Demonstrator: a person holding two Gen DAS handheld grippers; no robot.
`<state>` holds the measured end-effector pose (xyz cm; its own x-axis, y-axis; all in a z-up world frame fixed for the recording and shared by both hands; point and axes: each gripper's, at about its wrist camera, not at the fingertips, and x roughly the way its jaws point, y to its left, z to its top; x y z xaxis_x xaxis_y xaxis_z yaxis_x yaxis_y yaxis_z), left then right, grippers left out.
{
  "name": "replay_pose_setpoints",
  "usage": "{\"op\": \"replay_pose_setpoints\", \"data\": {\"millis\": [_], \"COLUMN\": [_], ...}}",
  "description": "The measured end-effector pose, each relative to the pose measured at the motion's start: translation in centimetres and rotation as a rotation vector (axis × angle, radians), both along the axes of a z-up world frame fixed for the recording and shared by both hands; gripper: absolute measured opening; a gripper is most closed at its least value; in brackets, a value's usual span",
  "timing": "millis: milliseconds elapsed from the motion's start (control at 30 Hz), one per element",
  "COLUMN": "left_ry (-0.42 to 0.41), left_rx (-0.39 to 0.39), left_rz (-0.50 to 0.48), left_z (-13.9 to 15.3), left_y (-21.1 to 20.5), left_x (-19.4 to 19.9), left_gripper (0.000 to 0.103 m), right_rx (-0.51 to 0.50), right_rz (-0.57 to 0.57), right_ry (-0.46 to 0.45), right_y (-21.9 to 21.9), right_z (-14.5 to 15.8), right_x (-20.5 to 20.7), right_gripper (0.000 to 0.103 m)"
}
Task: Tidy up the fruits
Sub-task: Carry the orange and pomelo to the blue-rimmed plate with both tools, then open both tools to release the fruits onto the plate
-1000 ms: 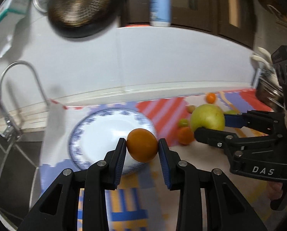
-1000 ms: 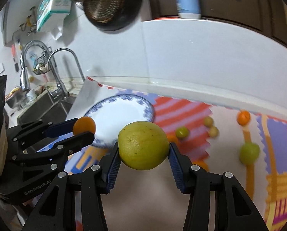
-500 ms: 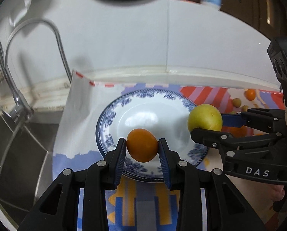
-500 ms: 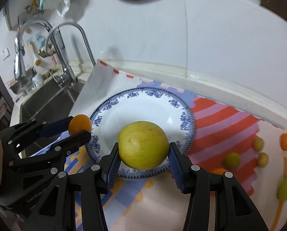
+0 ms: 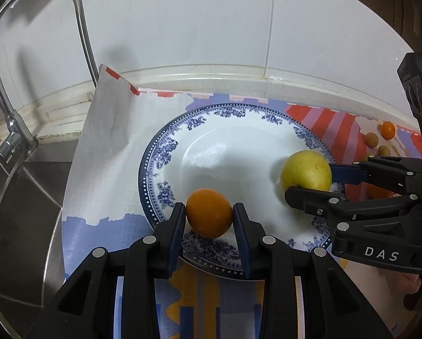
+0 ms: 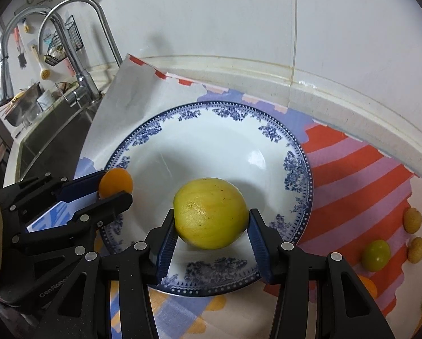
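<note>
Over the blue-rimmed plate (image 5: pixel 165 152), the left gripper (image 5: pixel 209 216) clenched the small orange (image 5: pixel 209 212) between its pads above the plate's near-left rim, while the right gripper (image 6: pixel 211 226) clamped the yellow-green fruit (image 6: pixel 211 212) low over the plate's white middle, right of the orange.

You are looking at a worktop (image 6: pixel 366 107) that is carrying a patterned mat (image 6: pixel 352 175), its left corner curling up against the white wall. A blue-rimmed white plate (image 6: pixel 295 163) is sitting on the mat toward its left end. To the right, small fruits are lying on the mat: two tan ones (image 6: pixel 412 220), a green one (image 6: pixel 376 255) and a small orange one (image 5: pixel 387 130).
</note>
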<state>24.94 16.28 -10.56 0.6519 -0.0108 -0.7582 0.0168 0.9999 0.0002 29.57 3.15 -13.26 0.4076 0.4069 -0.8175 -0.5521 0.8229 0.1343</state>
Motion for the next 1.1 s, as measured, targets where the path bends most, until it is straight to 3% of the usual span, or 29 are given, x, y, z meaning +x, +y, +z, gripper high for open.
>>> {"op": "replay_pose_setpoints", "data": {"millis": [267,333,467,667,900,1000,1100], "left_ry": [-0.047,-0.074,-0.136,-0.245,-0.346,-0.358,-0.365], "left_rx": [0.016,0.034,0.065,0.074,0.044,0.024,0.020], "left_rz": [0.031,0.037,0.030,-0.007,-0.041,-0.082,-0.119], "left_z": [1.3,2.3,4.5,7.4,9.6,9.8,9.9], "left_y": [0.0,-0.4,-1.8,-4.9,-9.1,-10.9,-12.7], "left_x": [-1.3,-2.2,-4.5,-8.2,-11.9,-12.9,-13.7], "left_gripper": [0.050,0.058,0.060,0.073,0.082,0.082,0.082], "right_rx": [0.014,0.018,0.009,0.009,0.027,0.034,0.041], "right_rz": [-0.004,-0.006,-0.026,-0.066,-0.202,-0.280,-0.339], "right_ry": [-0.038,-0.072,-0.187,-0.297,-0.363,-0.406,-0.448], "right_y": [-0.5,-0.9,-2.6,-6.5,-12.4,-14.9,-16.9], "right_z": [1.2,2.2,5.0,8.3,11.0,12.0,12.6], "right_x": [-0.9,-1.6,-4.3,-8.6,-12.9,-14.8,-16.6], "right_gripper": [0.054,0.056,0.061,0.063,0.064,0.074,0.075]}}
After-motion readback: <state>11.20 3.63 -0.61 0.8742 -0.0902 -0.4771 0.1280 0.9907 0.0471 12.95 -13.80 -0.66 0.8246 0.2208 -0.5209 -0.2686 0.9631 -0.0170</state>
